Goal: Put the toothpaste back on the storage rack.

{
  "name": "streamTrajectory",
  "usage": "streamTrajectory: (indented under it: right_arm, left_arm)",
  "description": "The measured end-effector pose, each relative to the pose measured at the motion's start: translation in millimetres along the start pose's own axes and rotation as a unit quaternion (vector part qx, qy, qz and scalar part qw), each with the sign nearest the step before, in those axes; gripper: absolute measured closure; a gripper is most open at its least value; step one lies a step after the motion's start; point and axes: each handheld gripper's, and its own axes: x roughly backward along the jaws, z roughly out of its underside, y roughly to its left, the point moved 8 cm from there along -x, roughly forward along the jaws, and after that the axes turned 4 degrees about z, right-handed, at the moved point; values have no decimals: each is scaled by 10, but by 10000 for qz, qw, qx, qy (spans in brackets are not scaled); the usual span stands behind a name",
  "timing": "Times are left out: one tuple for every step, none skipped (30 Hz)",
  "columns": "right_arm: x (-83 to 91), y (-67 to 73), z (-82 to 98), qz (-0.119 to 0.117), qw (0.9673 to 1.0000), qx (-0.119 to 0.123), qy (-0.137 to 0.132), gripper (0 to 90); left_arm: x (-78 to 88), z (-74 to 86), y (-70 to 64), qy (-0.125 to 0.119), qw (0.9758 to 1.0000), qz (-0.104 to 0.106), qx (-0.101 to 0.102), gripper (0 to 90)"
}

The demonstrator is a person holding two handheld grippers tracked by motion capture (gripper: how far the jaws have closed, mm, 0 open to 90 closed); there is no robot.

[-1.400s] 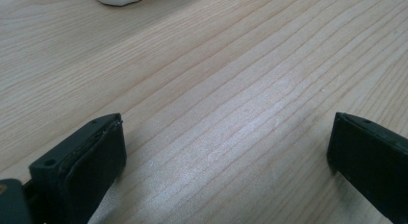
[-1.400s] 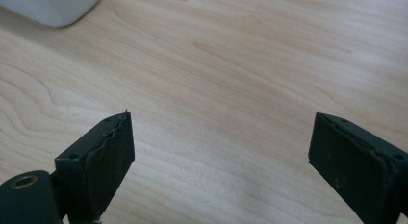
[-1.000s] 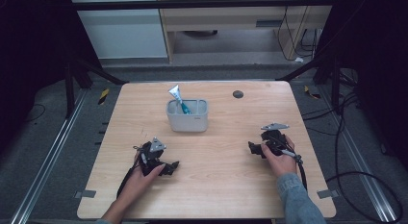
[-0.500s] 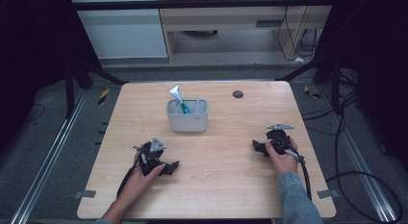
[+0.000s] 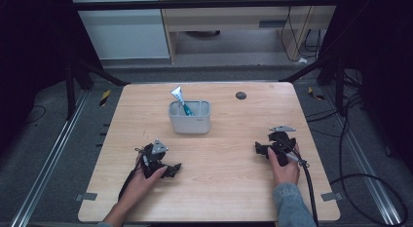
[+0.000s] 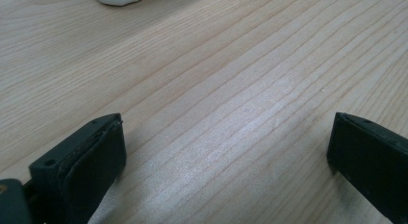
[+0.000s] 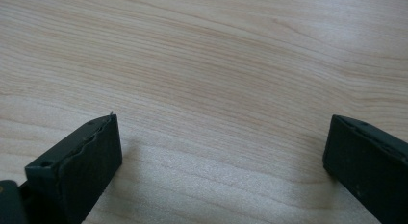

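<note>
Two hand-held grippers rest low over a pale wooden bench, one in each of a person's hands. The left gripper has its fingers spread wide with bare wood grain between them, and the right gripper likewise holds nothing, its fingers having just been opening to a wide gap over bare bench. A grey holder stands well ahead of both sets of fingers, nearer the left pair, its pale base edging in at the top of the left gripper view. A tube leans out of the holder's left compartment, its flat end up. A small dark disc lies on the bench beyond the holder, well apart from the right fingers.
</note>
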Motion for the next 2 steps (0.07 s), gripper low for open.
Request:
streamTrajectory:
  right_arm:
    - [2,-2,2,9,10000,-3,3,3]
    - [0,-4,1,20,10000,-4,2,3]
  left_arm:
    - [0,0,0,0,10000,0,-1,0]
    - [0,0,0,0,10000,1,-1,0]
